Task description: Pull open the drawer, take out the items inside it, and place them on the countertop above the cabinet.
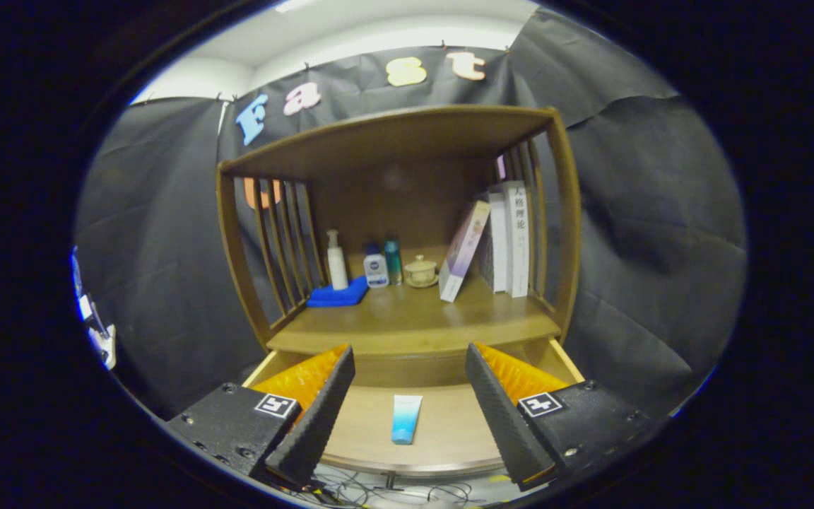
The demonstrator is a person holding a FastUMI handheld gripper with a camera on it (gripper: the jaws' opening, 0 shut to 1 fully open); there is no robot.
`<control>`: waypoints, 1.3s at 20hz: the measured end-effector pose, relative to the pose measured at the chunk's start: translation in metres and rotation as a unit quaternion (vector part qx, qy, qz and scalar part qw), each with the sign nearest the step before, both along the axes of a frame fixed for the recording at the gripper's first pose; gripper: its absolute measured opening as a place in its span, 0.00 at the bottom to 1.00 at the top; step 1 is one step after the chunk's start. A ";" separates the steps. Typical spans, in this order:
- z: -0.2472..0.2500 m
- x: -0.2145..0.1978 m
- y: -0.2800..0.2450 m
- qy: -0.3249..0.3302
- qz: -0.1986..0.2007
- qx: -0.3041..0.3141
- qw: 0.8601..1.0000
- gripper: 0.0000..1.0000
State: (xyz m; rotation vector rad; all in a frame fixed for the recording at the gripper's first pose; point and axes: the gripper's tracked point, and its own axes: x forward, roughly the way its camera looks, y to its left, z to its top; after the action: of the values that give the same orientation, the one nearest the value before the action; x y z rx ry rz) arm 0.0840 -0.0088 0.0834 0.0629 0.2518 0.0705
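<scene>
Gripper view: looks along the two fingers toward a wooden cabinet point(407, 233) set against the black cloth wall.
Gripper point(407, 417): fingers spread wide apart, holding nothing; both hang over the pulled-out drawer.
Drawer point(449, 438): shallow wooden tray, drawn out from under the countertop, its curved front edge nearest the fingers.
Item in drawer: one small blue-and-white squeeze tube point(405, 418), lying flat on the drawer floor, between the two fingers and touching neither.
Countertop point(414, 318): flat wooden shelf surface above the drawer, bare along its front part.
Back row, left: folded blue cloth point(338, 294), with a white pump bottle point(336, 261) standing upright at its rear.
Back row, centre: short white bottle with a blue cap point(376, 267), a slim teal bottle point(393, 261) just beside it, then a small cream lidded cup on a saucer point(421, 271).
Back row, right: white upright books point(513, 237) against the slatted side, with one pale book point(463, 249) leaning on them.
Sides: vertical wooden slats point(283, 240) close the cabinet left and right.
Below drawer: thin dark cables point(393, 493) lie tangled on a pale floor.
</scene>
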 end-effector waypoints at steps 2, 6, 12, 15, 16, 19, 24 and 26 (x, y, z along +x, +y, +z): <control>-0.017 0.023 0.008 0.056 0.001 -0.012 0.998 0.99; -0.064 0.058 0.019 0.181 -0.004 -0.027 0.983 0.99; -0.138 0.069 0.025 0.320 -0.007 -0.041 0.946 0.97; -0.171 0.066 0.026 0.388 -0.006 -0.024 0.921 0.96; -0.181 0.064 0.027 0.406 -0.008 -0.016 0.914 0.97; -0.198 0.068 0.014 0.435 -0.024 -0.022 0.900 0.96; -0.214 0.064 0.013 0.468 -0.025 -0.026 0.883 0.96; -0.220 0.062 0.015 0.477 -0.023 -0.031 0.878 0.94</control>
State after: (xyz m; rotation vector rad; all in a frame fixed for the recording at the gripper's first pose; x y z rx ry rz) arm 0.1460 0.0062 -0.1363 0.0359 1.2455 -0.0224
